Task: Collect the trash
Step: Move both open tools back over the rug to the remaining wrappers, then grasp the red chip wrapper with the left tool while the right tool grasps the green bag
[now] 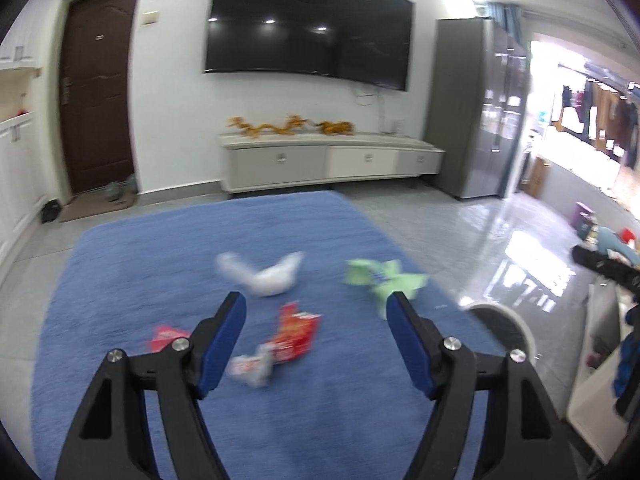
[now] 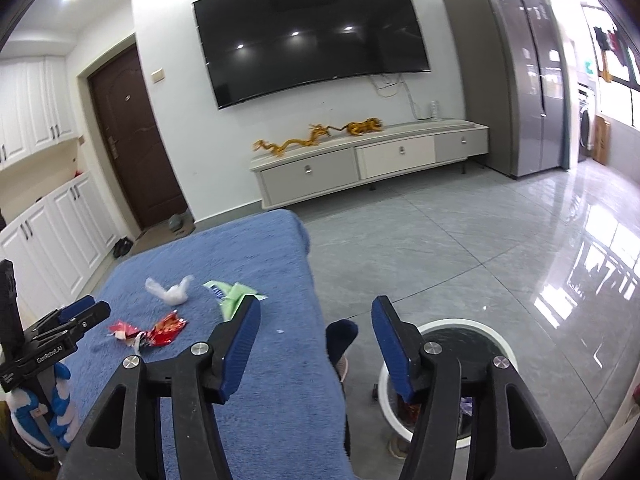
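— Looking at the blue blanket (image 2: 248, 360), what trash lies there?

— A white crumpled plastic (image 2: 170, 292), a green wrapper (image 2: 234, 296), and red wrappers (image 2: 160, 330) nearer us, all loose on it.

— And the tools?

— Left gripper (image 1: 316, 304) has its jaws spread wide, nothing between them, above the red wrappers. Right gripper (image 2: 316, 312) is also parted and empty, over the blanket's edge.

— The bin?

— A white round bin (image 2: 452, 324) stands on the tiled floor (image 2: 480, 240) just beside the blanket, lined dark, some scraps inside.
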The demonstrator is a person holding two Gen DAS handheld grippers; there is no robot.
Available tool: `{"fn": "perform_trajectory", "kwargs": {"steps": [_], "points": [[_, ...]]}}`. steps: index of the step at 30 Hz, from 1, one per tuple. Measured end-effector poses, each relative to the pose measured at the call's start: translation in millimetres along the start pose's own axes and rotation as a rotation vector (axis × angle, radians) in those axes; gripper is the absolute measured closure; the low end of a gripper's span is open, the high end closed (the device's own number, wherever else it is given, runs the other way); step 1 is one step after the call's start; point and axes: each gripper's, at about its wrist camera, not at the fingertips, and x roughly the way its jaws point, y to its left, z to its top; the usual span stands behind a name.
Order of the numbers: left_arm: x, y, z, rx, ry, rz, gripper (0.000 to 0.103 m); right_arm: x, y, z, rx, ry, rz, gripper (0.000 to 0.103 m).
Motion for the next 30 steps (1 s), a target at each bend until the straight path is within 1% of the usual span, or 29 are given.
{"fn": "perform_trajectory", "kwargs": {"steps": [2,5,7,10,13,16,20,22,25,28,30], "points": [[3,19,-8,-0.017,0.014,0.034,0.031,8,8,-1,-0.014,0.013,0.015,0.042],[13,52,-20,-0.033,0.048,0.103,0.031,23,20,-2,-0.037,0.037,0.034,0.039],[20,67,-26,-0.049,0.073,0.129,0.031,32,27,-4,-0.051,0.052,0.046,0.033],[25,82,-32,-0.074,0.095,0.135,0.031,48,36,-6,-0.069,0.080,0.064,0.032],[25,76,-34,-0.072,0.092,0.089,0.031,64,44,-7,-0.081,0.106,0.081,0.032],[31,57,-33,-0.028,0.099,0.046,0.031,83,51,-10,-0.097,0.139,0.098,0.032],[49,30,-30,0.035,0.126,-0.012,0.031,109,59,-10,-0.122,0.176,0.121,0.032],[62,21,-27,0.049,0.140,-0.036,0.031,119,63,-9,-0.131,0.189,0.133,0.031],[74,13,-27,0.070,0.161,-0.042,0.032,133,67,-8,-0.142,0.200,0.149,0.028],[91,7,-29,0.098,0.194,-0.033,0.032,149,72,-5,-0.164,0.216,0.155,0.028],[100,6,-31,0.103,0.217,-0.030,0.035,160,75,-3,-0.177,0.222,0.162,0.028]]}}
